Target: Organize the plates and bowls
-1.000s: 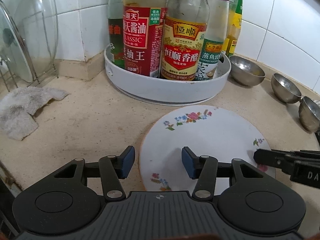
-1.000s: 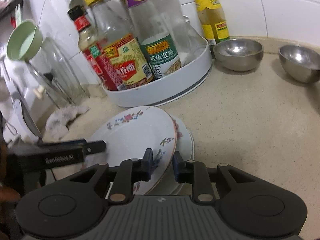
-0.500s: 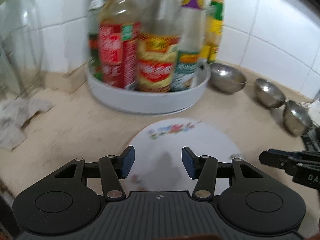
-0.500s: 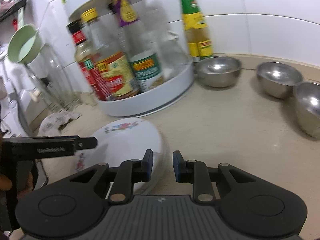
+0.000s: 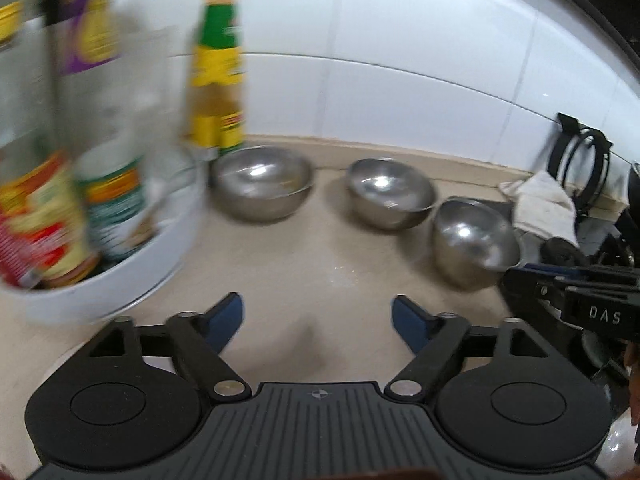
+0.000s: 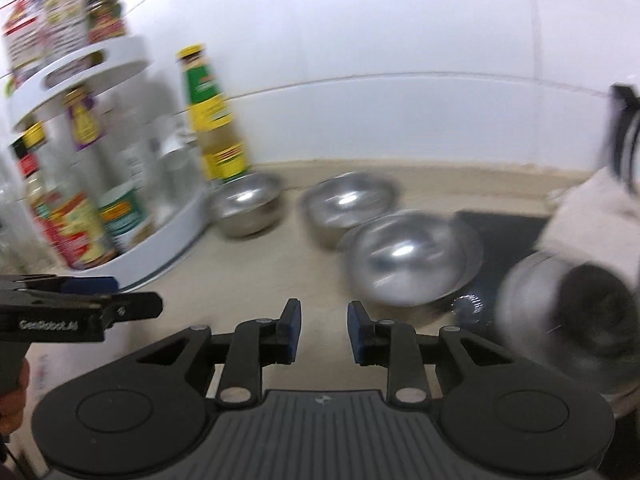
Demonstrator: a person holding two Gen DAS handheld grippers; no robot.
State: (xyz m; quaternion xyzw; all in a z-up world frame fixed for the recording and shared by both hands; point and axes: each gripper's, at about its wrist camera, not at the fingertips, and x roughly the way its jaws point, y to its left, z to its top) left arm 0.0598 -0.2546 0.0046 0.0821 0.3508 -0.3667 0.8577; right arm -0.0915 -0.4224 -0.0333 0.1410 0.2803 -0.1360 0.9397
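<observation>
Three steel bowls sit in a row on the beige table, against the white tiled wall, running from the far left toward the near right.

Left bowl: upright, mouth up, just beside the white turntable rack. It looks empty but for a reflection.
Middle bowl: tilted, mouth turned up and toward the left; inside bare.
Right bowl: tipped furthest, its rounded outside toward the camera, its rim at the edge of a dark cooktop. Its inside is not visible from either view.
Being round, the bowls have no long axis; only the row has a direction.

White turntable rack, left side: the lower tier holds several sauce bottles, labels blurred by motion. A green-and-yellow bottle stands upright at its right edge, behind the left bowl. The upper tier holds jars, seen in the right wrist view.

A white cloth lies far right. A shiny round vessel, blurred, sits at the near right; what it is I cannot tell.

Left gripper: jaws opening, wide apart, only bare table between them, holding nothing.
Right gripper: jaws opening, a narrow gap, nothing between them.
Both grippers hover over the table short of the bowls, touching none.
</observation>
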